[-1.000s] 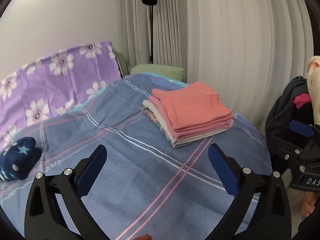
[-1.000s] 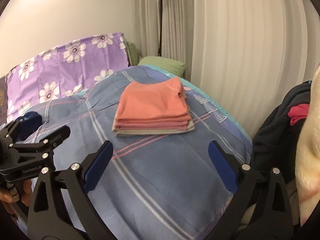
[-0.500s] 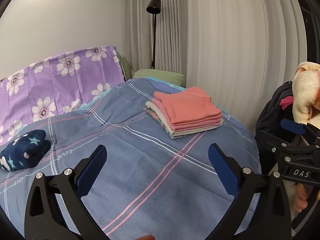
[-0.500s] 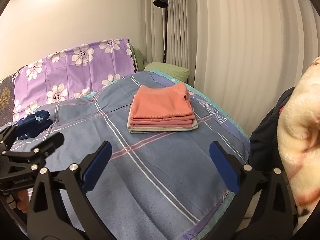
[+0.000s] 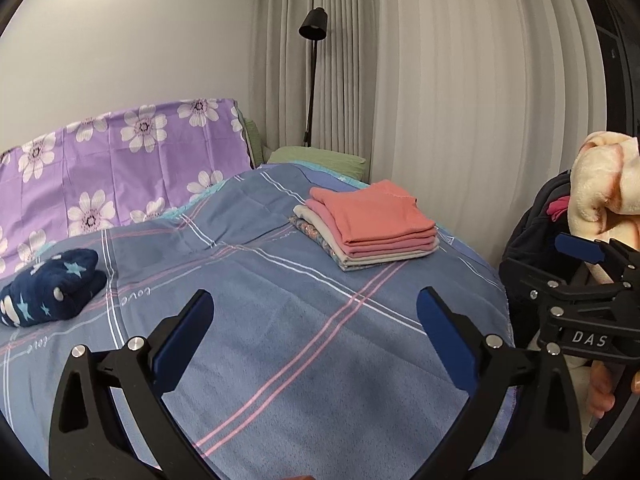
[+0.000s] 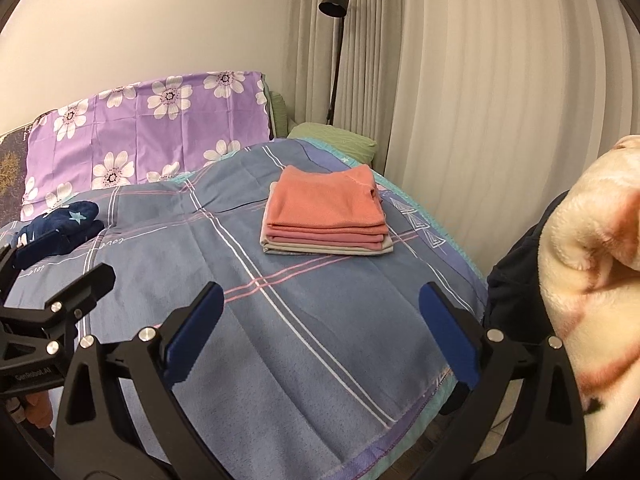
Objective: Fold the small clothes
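A stack of folded clothes [image 5: 370,222] with a salmon piece on top lies on the far right of the blue plaid bedspread [image 5: 280,320]; it also shows in the right wrist view [image 6: 326,212]. A crumpled navy star-print garment [image 5: 50,286] lies at the left, also in the right wrist view [image 6: 60,228]. A cream fleece garment [image 5: 604,200] rests on a dark pile at the right, large in the right wrist view [image 6: 588,264]. My left gripper [image 5: 314,328] and right gripper [image 6: 318,326] are open and empty, above the near bed edge.
A purple flowered cover [image 5: 112,176] and green pillow [image 5: 320,158] lie at the bed head. A black floor lamp [image 5: 312,76] stands by the grey curtains [image 5: 460,100]. A dark bag or clothes pile [image 5: 532,248] sits off the bed's right side.
Both grippers have pulled back and risen from the bed, so the folded stack looks smaller and farther. The cream fleece garment has come further into view at the right.
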The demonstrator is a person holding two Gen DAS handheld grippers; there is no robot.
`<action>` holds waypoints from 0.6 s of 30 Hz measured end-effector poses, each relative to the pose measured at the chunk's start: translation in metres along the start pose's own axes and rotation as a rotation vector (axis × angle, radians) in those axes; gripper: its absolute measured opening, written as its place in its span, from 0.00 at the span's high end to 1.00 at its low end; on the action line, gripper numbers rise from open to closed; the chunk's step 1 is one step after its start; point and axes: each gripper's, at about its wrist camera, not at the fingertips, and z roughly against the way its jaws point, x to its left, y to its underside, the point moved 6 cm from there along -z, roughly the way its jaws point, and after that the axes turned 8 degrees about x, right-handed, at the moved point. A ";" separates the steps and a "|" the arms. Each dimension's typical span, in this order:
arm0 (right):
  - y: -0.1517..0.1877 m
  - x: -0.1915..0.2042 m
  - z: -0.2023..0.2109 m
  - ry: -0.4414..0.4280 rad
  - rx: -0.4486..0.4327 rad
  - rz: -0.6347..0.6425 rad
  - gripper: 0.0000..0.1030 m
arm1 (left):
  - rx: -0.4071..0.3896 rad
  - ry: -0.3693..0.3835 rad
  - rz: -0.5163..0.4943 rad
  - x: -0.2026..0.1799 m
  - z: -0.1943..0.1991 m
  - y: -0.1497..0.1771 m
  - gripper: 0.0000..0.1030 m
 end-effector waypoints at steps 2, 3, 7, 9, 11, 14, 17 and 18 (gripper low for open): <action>0.001 0.000 -0.001 0.002 0.008 0.004 0.03 | 0.006 0.022 0.014 0.004 0.000 0.004 0.01; 0.003 0.001 -0.001 0.005 0.012 0.006 0.03 | 0.010 0.030 0.018 0.004 0.000 0.005 0.01; 0.009 0.004 0.001 0.018 0.025 0.010 0.03 | 0.005 0.037 0.028 0.008 0.004 0.006 0.01; 0.009 0.005 0.003 0.017 0.024 0.004 0.03 | 0.000 0.037 0.025 0.009 0.006 0.007 0.01; 0.009 0.005 0.006 0.015 0.022 0.003 0.03 | -0.003 0.039 0.023 0.009 0.008 0.007 0.01; 0.007 0.007 0.011 0.015 0.013 0.006 0.03 | -0.011 0.029 0.019 0.010 0.011 0.007 0.01; 0.007 0.008 0.017 0.017 -0.002 0.008 0.03 | -0.022 0.032 0.021 0.011 0.016 0.005 0.01; 0.007 0.008 0.018 0.017 -0.004 0.008 0.03 | -0.025 0.033 0.022 0.011 0.017 0.005 0.01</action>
